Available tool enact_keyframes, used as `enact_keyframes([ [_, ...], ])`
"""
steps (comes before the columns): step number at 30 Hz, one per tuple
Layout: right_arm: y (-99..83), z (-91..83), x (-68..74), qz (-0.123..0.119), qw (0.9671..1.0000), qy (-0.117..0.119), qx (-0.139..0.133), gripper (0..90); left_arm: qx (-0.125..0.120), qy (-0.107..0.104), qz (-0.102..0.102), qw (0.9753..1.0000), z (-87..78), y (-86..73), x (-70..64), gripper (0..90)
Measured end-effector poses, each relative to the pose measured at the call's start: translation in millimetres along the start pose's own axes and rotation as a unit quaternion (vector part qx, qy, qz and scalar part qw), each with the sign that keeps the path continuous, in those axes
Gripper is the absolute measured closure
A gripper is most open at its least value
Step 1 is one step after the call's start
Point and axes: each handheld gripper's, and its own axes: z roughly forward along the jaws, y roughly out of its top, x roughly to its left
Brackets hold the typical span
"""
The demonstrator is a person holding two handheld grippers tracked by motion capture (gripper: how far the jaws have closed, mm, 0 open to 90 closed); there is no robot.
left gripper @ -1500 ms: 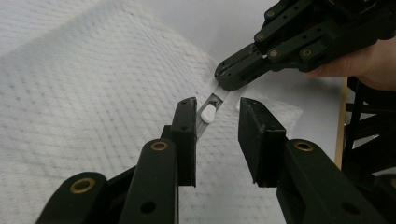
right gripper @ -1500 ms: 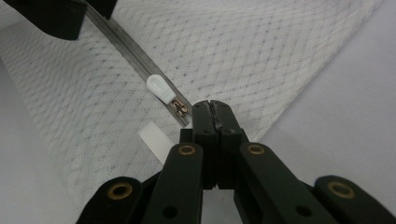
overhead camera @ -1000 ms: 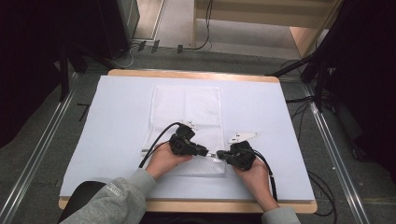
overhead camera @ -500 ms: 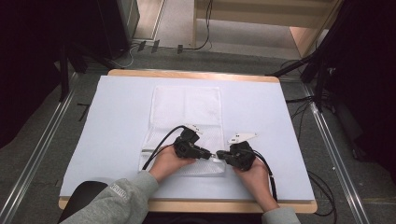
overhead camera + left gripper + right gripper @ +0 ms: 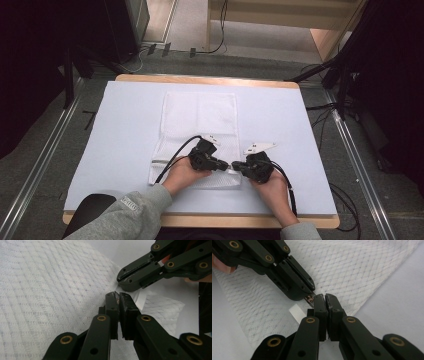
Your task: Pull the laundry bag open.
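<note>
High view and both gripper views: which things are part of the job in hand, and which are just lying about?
In the job:
- white mesh bag, flat on the table
- left gripper, jaws shut at the bag's near edge
- right gripper, jaws shut, tip to tip with it
- small white tab at that edge

Lying about:
- white table cover
- cables on the floor

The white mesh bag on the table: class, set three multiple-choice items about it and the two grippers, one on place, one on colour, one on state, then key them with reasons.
1. Where do the grippers meet?
A. the bag's far edge
B. the bag's near right corner
C. off the bag

2. The bag's colour?
A. white
B. blue
C. black

3. How do the left gripper's jaws stand?
A. wide open
B. shut
C. half open

Key: B, the left gripper and right gripper meet at the mesh bag corner nearest the person; A, white netting; B, its jaws are pressed together in the left gripper view.
</note>
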Motion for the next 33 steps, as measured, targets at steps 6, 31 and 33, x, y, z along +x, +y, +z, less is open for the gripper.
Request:
enact_keyframes([
  [6,-0.6,0.4,-0.2,-0.001,1.0,0.0,-0.003,89.3,-0.005,0.007,0.011,0.9999,1.8,0.0,-1.9,86.5],
  [31,-6.1,0.7,1.1,-0.024,0.9995,-0.003,-0.019,90.0,0.019,-0.042,-0.056,0.9974,-7.8,4.0,12.5,88.3],
  [33,-6.3,0.6,1.0,-0.025,0.9995,-0.003,-0.019,90.0,0.021,-0.043,-0.058,0.9971,-9.5,3.5,14.2,88.3],
])
